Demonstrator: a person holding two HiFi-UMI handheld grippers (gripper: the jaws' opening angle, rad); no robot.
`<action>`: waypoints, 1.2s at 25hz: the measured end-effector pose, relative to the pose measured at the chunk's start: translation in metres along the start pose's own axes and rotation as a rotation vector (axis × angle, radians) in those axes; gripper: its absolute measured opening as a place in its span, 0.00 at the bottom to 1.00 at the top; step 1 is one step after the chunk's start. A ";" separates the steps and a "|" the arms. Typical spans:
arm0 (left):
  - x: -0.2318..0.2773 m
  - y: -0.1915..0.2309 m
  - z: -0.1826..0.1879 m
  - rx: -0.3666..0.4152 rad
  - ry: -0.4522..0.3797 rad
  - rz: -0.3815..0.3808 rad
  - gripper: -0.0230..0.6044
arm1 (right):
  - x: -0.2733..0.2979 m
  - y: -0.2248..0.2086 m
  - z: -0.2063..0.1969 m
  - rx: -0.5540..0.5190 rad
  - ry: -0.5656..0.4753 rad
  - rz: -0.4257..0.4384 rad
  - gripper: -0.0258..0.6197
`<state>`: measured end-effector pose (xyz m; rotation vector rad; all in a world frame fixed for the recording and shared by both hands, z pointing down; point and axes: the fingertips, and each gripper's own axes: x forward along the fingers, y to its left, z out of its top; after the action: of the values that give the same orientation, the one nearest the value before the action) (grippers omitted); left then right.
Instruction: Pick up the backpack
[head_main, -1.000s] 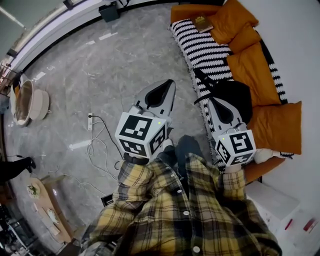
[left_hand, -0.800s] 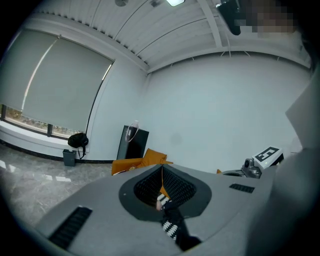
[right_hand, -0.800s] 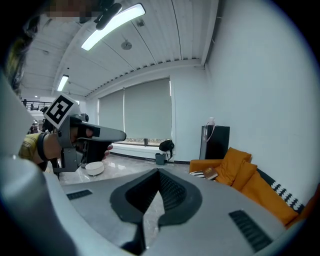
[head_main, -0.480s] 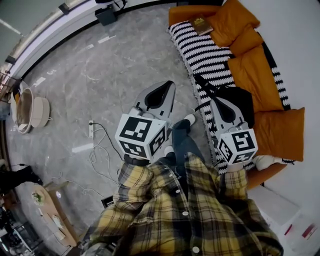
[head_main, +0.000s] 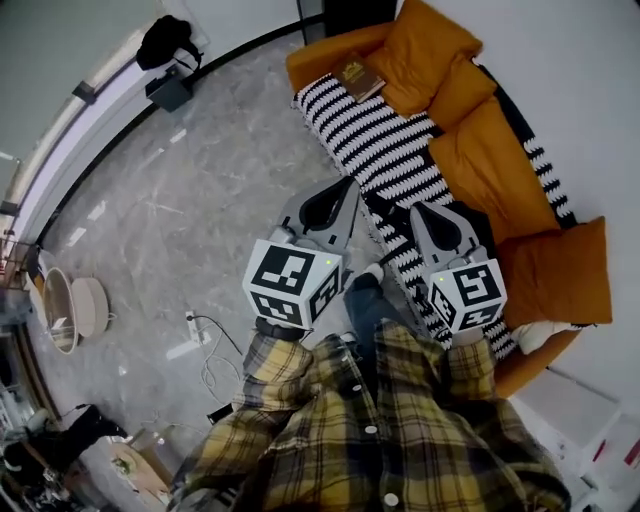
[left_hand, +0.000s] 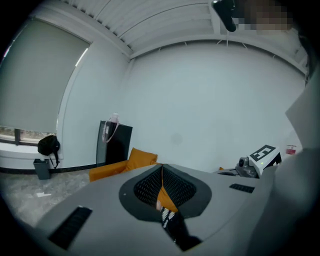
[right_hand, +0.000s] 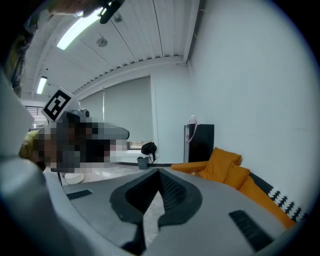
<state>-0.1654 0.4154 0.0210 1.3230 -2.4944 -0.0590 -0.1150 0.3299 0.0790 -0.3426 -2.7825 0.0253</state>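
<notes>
We held the left tool (head_main: 347, 186) and the right tool (head_main: 420, 210) closed and empty at mid-frame, above the striped blanket (head_main: 380, 140) on the sofa (head_main: 560, 275). The black backpack (head_main: 487, 225) lay on that sofa, just right of the right tool and mostly hidden by it. We could not tell its long axis or which way it pointed.

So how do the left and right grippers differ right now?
The left gripper reaches the front edge of the striped blanket, its body over grey floor; the right gripper lies over that blanket, nearer the orange cushions. In the head view the left one leans rightward, the right one leftward. Both have fingers closed, holding nothing.
</notes>
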 end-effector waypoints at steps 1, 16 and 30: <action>0.016 -0.001 0.004 0.004 0.012 -0.024 0.07 | 0.004 -0.014 0.004 0.008 0.001 -0.019 0.06; 0.194 -0.074 0.034 0.084 0.103 -0.390 0.07 | -0.025 -0.172 -0.002 0.151 0.018 -0.382 0.06; 0.245 -0.215 0.013 0.237 0.224 -0.912 0.07 | -0.146 -0.212 -0.050 0.354 0.027 -0.914 0.06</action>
<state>-0.1253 0.0921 0.0325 2.3042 -1.5740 0.1754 -0.0139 0.0878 0.0906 0.9901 -2.5701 0.2781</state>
